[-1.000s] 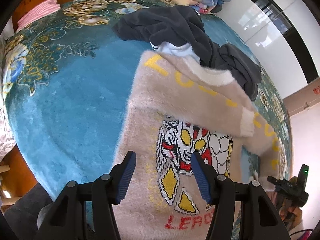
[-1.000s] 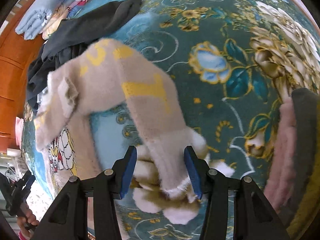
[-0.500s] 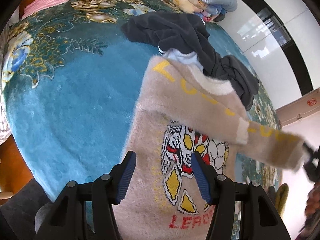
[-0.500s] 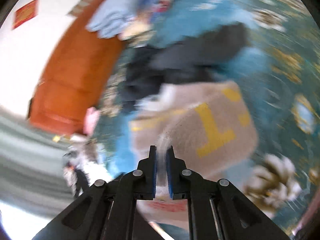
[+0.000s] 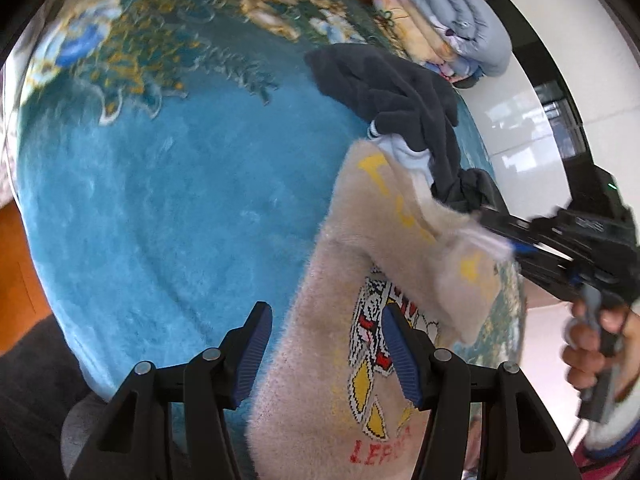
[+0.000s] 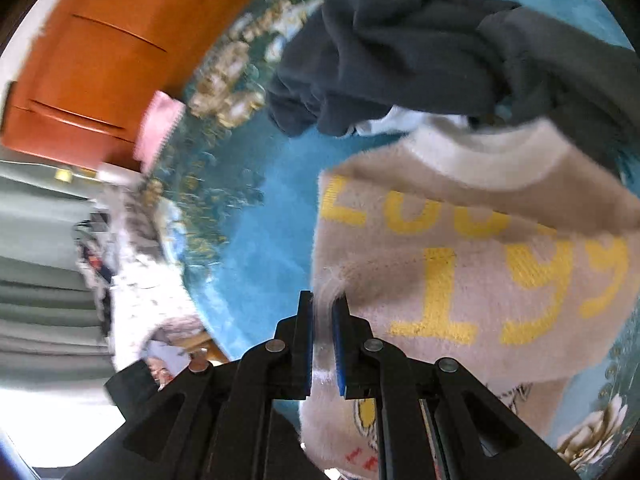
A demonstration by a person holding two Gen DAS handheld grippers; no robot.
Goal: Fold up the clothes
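left wrist: above, near, facing headboard | right wrist: close, facing left | shared: beige sweater (image 5: pixel 328 320) (image 6: pixel 460 280), dark clothes (image 5: pixel 392 88) (image 6: pixel 400 52)

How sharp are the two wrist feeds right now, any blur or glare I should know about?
Left wrist view: strong fisheye bending; the left claw is crisp, the right claw and sweater sleeve are motion-smeared, and the window is blown out. Right wrist view: smeared overall, worst at the left edge; the sweater lettering is soft but readable, and the lower left corner is overexposed.
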